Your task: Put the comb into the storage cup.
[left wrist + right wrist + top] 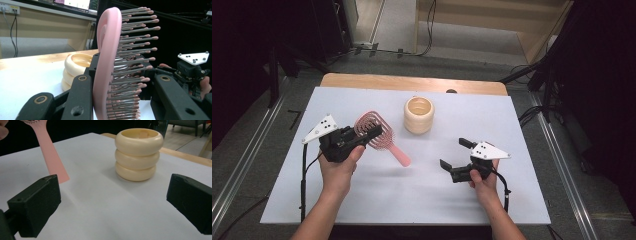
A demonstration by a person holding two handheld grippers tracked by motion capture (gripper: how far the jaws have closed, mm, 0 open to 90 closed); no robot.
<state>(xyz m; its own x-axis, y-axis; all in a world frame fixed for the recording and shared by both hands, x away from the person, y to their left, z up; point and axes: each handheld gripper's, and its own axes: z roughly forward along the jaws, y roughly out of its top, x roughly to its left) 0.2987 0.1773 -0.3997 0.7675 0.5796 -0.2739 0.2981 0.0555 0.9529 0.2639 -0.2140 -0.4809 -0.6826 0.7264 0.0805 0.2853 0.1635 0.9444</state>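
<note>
Left gripper view: pink hairbrush (pixel 107 62) clamped upright between left claw (pixel 120 100) jaws.

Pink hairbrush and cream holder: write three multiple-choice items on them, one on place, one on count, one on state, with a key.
1. Where is the cream holder relative to the pink hairbrush in the high view?
A. to its right
B. to its left
C. under it

2. How many stacked rounded rings form the holder's wall?
A. one
B. three
C. five

3. How do the jaws of the right gripper stand?
A. shut on the holder
B. shut on the brush handle
C. open, holding nothing

Key: 1 A, the holder stands right of the brush head. 2 B, the right gripper view shows three bulges. 3 C, the jaws stand wide apart over bare table.
</note>
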